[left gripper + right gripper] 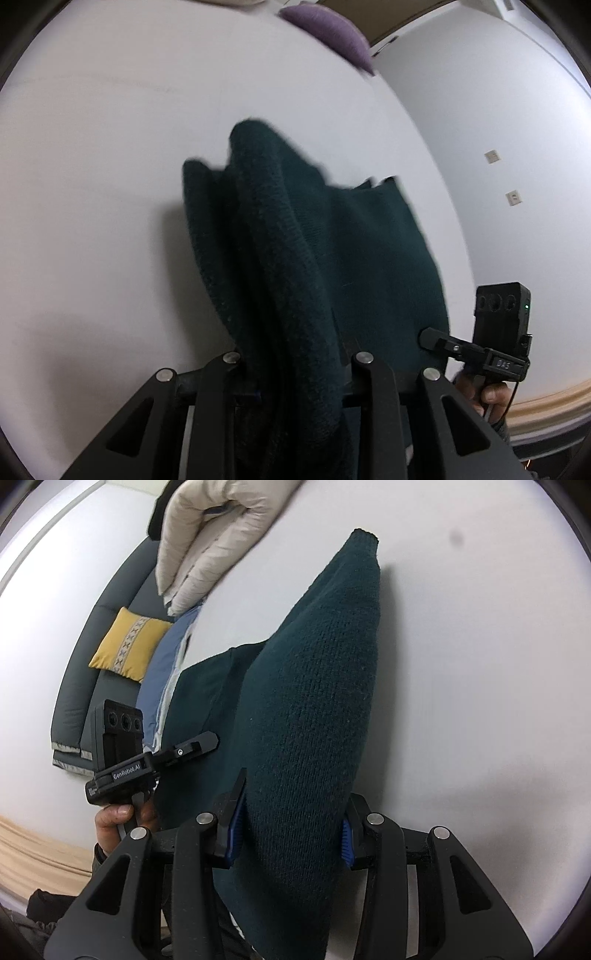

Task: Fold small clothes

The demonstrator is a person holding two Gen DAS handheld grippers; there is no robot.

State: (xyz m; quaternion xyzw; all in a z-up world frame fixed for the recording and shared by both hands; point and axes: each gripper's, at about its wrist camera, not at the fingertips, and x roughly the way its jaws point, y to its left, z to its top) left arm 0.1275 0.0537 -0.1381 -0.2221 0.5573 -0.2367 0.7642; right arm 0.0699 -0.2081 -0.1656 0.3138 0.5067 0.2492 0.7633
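A dark green knitted garment (314,236) hangs bunched over the white table (110,184), held up at two points. My left gripper (295,373) is shut on one edge of it; the cloth fills the gap between the fingers. My right gripper (291,834) is shut on another edge of the same garment (314,701), with blue pads (236,830) pressed against the knit. The right gripper also shows in the left wrist view (439,341), and the left gripper in the right wrist view (199,744), each clamped on the cloth.
A purple garment (332,29) lies at the table's far edge. A beige padded garment (207,542) and a blue cloth (166,672) lie at the table's left side. A grey sofa (85,672) with a yellow cushion (129,646) stands beyond.
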